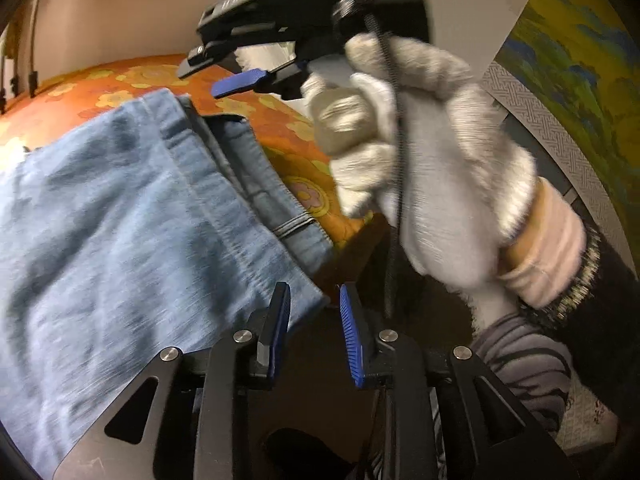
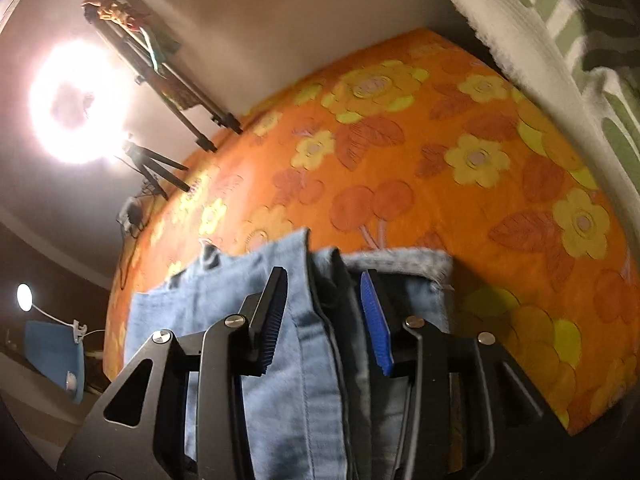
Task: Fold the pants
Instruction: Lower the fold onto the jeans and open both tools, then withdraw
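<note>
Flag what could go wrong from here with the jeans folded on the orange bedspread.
1. The right claw stands open with the jeans' stacked edge between its pads; if it lifts away carelessly, a pad could catch a layer and drag the fold open.
2. The left claw is open at the jeans' corner near the bedspread edge; a nudge might slide the fabric off.

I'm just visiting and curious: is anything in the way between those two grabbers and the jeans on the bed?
Nothing visible is. The blue jeans lie directly under the right gripper, its fingers open over a seam. The left gripper is open at the jeans' edge, with only the orange flowered bedspread around.
</note>
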### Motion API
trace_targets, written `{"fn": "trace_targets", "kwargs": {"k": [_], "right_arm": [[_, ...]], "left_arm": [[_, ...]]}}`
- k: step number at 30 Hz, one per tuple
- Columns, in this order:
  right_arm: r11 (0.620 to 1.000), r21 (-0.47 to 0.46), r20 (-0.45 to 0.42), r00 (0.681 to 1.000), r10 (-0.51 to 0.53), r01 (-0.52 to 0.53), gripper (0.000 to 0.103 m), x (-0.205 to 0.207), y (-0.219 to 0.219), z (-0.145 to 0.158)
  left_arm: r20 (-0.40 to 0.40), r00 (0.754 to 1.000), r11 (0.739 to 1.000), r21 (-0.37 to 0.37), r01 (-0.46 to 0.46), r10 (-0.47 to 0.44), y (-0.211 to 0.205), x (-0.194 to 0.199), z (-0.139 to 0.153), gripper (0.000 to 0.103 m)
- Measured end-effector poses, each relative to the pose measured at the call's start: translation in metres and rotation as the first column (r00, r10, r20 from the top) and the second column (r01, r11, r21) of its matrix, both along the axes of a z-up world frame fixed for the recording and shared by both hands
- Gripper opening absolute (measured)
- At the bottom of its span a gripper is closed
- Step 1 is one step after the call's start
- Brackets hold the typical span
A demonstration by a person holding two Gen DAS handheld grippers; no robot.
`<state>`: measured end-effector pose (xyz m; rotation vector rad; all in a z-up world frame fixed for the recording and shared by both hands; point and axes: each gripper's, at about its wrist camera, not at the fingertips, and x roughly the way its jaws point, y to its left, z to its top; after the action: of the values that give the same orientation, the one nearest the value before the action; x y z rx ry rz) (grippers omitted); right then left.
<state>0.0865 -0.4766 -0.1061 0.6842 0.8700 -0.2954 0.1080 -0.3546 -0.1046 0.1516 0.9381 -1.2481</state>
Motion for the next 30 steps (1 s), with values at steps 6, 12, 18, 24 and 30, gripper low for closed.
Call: {"fn": "trace_targets", "kwargs": {"k": [6, 12, 18, 24, 30], "right_arm": [[0.998, -0.055, -0.056, 0.998, 0.037, -0.04, 0.047, 0.039, 0.002, -0.011], [0.996, -0.068, -0.095, 0.994, 0.047, -0.054, 0.048, 0.056, -0.001, -0.028], [0.989, -0.125, -0.104, 0.993, 0.061, -0.074, 0.035, 0.057, 0.007, -0.028], [0.975, -0.205, -0.097, 0.993, 0.067, -0.086, 0.004, 0.052, 0.019, -0.013], [0.94, -0.337, -0.143, 0.99, 0.013, -0.061, 0.001, 0.054, 0.025, -0.003]], "left_arm": [[0.048, 0.992, 0.993, 0.014, -0.12, 0.119, 0.079, 0.023, 0.028, 0.024], [0.074, 0.922, 0.923, 0.035, -0.384, 0.381, 0.199, 0.06, 0.041, 0.031], [0.078, 0.808, 0.809, 0.031, -0.588, 0.584, 0.283, 0.09, 0.044, 0.031], [0.078, 0.73, 0.73, 0.033, -0.682, 0.678, 0.325, 0.096, 0.039, 0.031], [0.025, 0.7, 0.697, 0.074, -0.713, 0.714, 0.35, 0.1, 0.02, 0.031]]}}
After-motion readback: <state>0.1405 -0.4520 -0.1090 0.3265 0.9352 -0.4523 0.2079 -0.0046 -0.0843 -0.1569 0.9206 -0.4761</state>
